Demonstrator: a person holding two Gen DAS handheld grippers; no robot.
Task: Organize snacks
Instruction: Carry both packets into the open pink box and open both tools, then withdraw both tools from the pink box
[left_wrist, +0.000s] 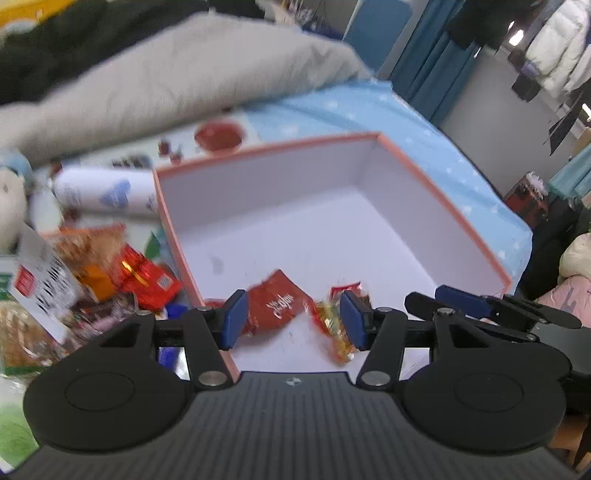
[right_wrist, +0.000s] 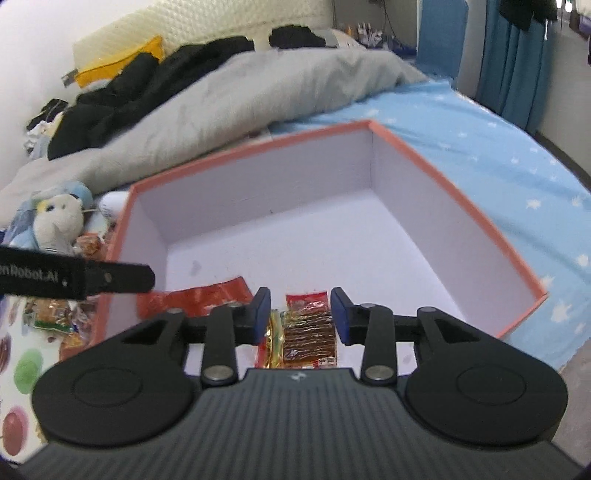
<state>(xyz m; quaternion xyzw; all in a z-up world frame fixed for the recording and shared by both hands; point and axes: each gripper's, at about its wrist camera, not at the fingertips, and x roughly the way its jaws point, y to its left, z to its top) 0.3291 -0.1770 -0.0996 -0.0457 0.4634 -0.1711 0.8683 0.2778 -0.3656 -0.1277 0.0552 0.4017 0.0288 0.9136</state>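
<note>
Your left view is smeared: the snack pile (left_wrist: 92, 273) beside the box (left_wrist: 443, 192) blurs and runs off the left edge. The right tongs' (right_wrist: 300, 317) body hides the near end of the brown packet (right_wrist: 308, 332).

A pink-rimmed box (right_wrist: 436, 173) with white inner walls sits open on the blue starred bedsheet. On its floor near the front lie 2 snacks: a flat red packet (left_wrist: 275, 308) and a clear-fronted red-and-gold packet (right_wrist: 308, 332) just beside it.

box (right_wrist: 436, 177) is salmon-pink outside, white inside; red snack packet (left_wrist: 275, 306), light blue bedsheet (right_wrist: 498, 147) with white stars, grey duvet (right_wrist: 236, 96)
</note>
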